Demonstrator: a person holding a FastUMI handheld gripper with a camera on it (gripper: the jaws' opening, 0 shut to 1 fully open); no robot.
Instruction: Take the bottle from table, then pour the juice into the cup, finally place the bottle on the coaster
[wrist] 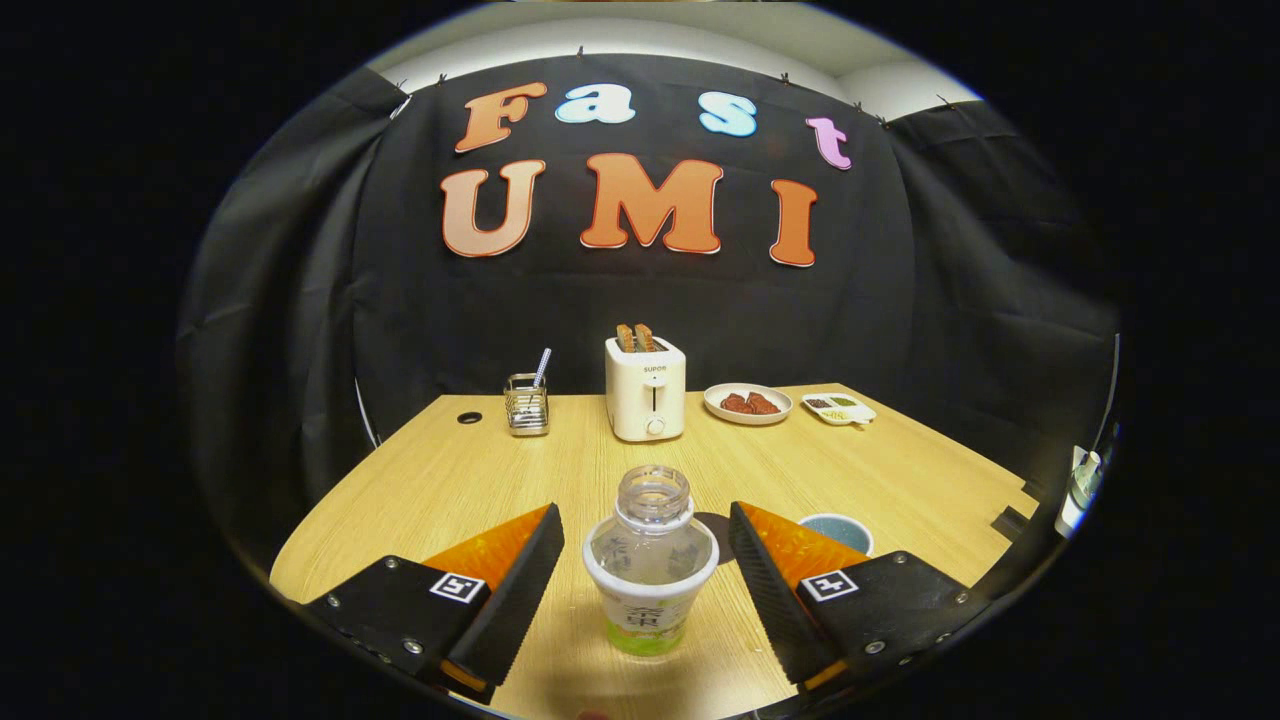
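A clear plastic bottle (650, 565) with no cap and a green-and-white label stands upright on the wooden table (450, 480), between my two fingers. My gripper (645, 525) is open, with a gap on each side of the bottle, so neither black pad touches it. The left finger (520, 580) and the right finger (765, 580) flank the bottle's shoulder. A dark round coaster (718, 528) lies just behind the bottle, partly hidden by it and by the right finger. A pale blue cup (838, 531) sits right of the coaster, just beyond the right finger.
At the table's far side stand a metal holder with a straw (527, 403), a white toaster with toast (646, 388), a plate of reddish food (748, 403) and a small divided dish (838, 407). A dark hole (469, 417) marks the tabletop at the far left.
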